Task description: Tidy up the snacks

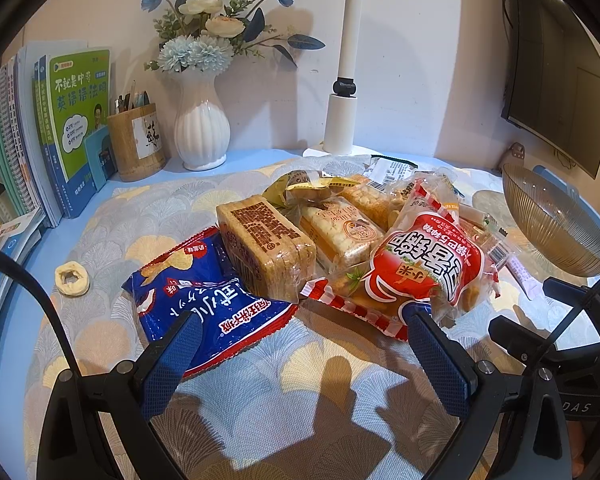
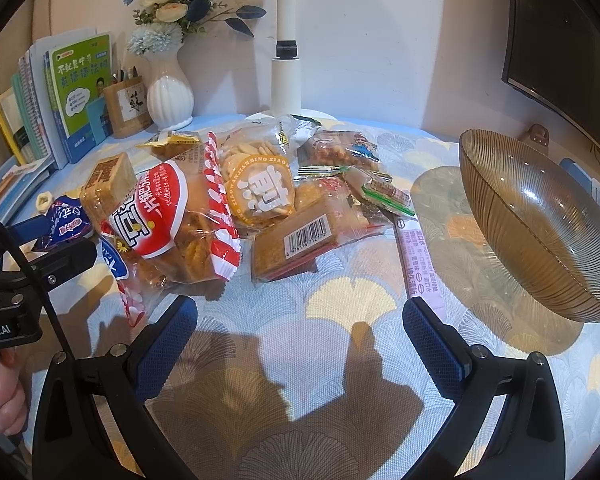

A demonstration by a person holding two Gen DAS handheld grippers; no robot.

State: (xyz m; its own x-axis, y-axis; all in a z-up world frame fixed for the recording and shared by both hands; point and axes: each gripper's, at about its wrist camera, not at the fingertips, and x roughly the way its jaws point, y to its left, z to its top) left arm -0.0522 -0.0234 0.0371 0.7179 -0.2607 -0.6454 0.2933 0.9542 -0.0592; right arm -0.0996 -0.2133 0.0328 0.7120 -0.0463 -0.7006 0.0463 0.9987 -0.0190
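A heap of snack packets lies on the patterned cloth. In the left wrist view my left gripper (image 1: 304,330) is open just in front of a blue chip bag (image 1: 204,300), a brown bread pack (image 1: 266,246) and a red-and-white cracker bag (image 1: 424,268). In the right wrist view my right gripper (image 2: 300,316) is open over bare cloth, nothing between its fingers. Ahead of it lie the red-and-white cracker bag (image 2: 168,216), a round yellow cracker pack (image 2: 260,186), a barcode-labelled cake pack (image 2: 300,244) and a pink stick sachet (image 2: 418,256). A ribbed amber glass bowl (image 2: 540,224) stands at the right.
Books (image 1: 56,132), a wooden pen holder (image 1: 138,142), a white vase of flowers (image 1: 202,128) and a white lamp post (image 1: 342,120) line the back wall. A dark monitor (image 1: 556,68) hangs at right. A small foam ring (image 1: 72,279) lies left of the snacks. A hand (image 2: 4,404) shows at lower left.
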